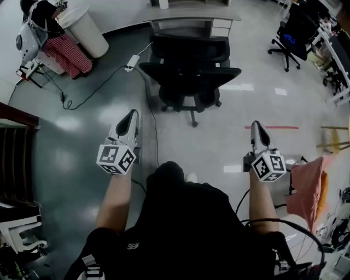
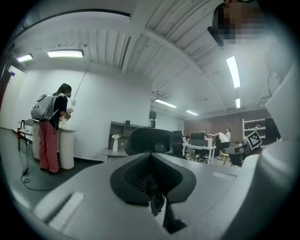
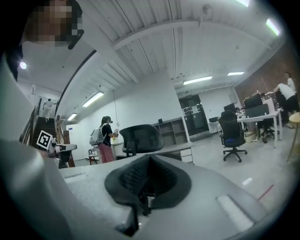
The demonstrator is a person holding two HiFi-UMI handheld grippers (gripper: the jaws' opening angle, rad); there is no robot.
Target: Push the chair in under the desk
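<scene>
1. Where the grey desk (image 1: pixel 191 12) runs along the top of the head view, the black chair (image 1: pixel 188 74) stands just in front of it on the pale floor (image 1: pixel 229 147), well apart from both my claws.
2. The chair is all black, with a mesh back, two armrests spread wide and a star base. I cannot tell how far its front reaches under the tabletop.
3. My left claw (image 1: pixel 131 115) is clenched: its dark pads press together with nothing between them, and it points towards the chair.
4. My right claw (image 1: pixel 256 127) is clenched too and grasps nothing. It points the same way.
5. The only print I can make out is the black-and-white square pattern on each marker cube (image 1: pixel 116 158); it holds no words.
6. A white power strip (image 1: pixel 131 63) lies on the floor left of the chair, with a dark cable trailing from it.
7. At the far left, a person (image 1: pixel 52 38) with a backpack and red checked trousers stands by a white round bin (image 1: pixel 85 30), partly cut off by the frame's edge.
8. A second black chair (image 1: pixel 292 33) stands at the upper right, and a red line (image 1: pixel 272 127) marks the floor near my right claw.
9. An orange cloth (image 1: pixel 306 186) hangs at the right edge, and my own body hides the floor below me.
</scene>
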